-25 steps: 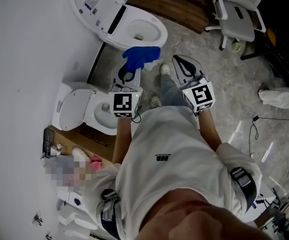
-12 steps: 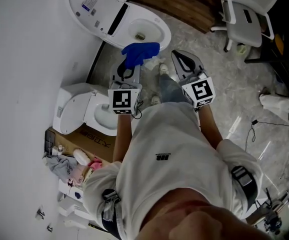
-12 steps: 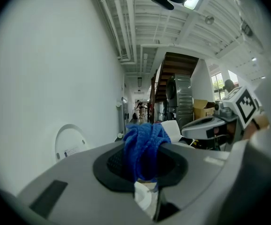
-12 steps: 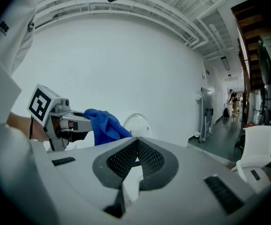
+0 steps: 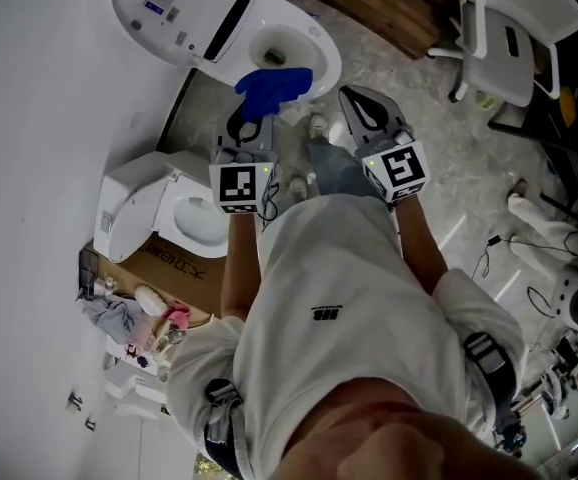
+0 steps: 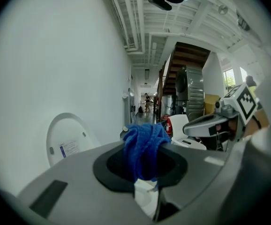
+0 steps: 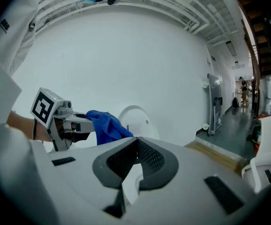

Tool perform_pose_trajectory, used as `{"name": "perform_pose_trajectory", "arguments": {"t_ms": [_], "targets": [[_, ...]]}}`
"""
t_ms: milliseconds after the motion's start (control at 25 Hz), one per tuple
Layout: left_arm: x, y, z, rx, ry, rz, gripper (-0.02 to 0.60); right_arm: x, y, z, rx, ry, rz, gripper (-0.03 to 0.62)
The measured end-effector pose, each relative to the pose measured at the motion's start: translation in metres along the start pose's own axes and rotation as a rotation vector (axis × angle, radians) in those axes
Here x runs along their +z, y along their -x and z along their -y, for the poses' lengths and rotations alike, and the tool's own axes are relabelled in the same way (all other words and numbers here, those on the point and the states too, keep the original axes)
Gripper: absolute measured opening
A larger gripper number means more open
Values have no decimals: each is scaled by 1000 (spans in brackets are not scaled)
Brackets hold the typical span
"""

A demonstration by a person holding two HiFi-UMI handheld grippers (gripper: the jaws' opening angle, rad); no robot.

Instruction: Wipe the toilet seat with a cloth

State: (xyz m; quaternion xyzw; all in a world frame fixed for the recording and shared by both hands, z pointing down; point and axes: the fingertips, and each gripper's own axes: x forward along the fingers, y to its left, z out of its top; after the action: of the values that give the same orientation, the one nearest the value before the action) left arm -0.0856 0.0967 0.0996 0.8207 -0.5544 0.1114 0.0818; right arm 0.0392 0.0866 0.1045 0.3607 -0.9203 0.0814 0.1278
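The left gripper has its jaws closed tight on a bunched blue cloth. The cloth is held up at the near rim of the open toilet; I cannot tell if it touches the seat. The right gripper, just beside this toilet's near edge, has its jaws pressed together with nothing between them. Beyond the bowl, the toilet's lid is raised.

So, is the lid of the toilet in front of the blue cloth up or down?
Up. In the head view the lid stands raised and the bowl shows open beyond the blue cloth.
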Motion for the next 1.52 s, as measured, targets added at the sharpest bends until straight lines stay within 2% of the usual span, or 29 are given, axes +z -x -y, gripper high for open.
{"name": "perform_pose_trajectory", "arguments": {"t_ms": [320, 600, 1000, 1200, 1520], "targets": [[-46, -62, -26, 64, 43, -105, 75, -45, -58, 46, 88, -45, -82, -5], [-91, -98, -43, 104, 67, -164, 75, -89, -93, 67, 134, -71, -147, -5], [-167, -117, -65, 128, 91, -255, 75, -165, -119, 62, 160, -125, -248, -5], [-201, -126, -76, 141, 106, -285, 75, -184, -133, 53, 181, -99, -264, -5], [-262, -135, -95, 133, 130, -319, 75, -228, -160, 46, 164, -104, -297, -5]]}}
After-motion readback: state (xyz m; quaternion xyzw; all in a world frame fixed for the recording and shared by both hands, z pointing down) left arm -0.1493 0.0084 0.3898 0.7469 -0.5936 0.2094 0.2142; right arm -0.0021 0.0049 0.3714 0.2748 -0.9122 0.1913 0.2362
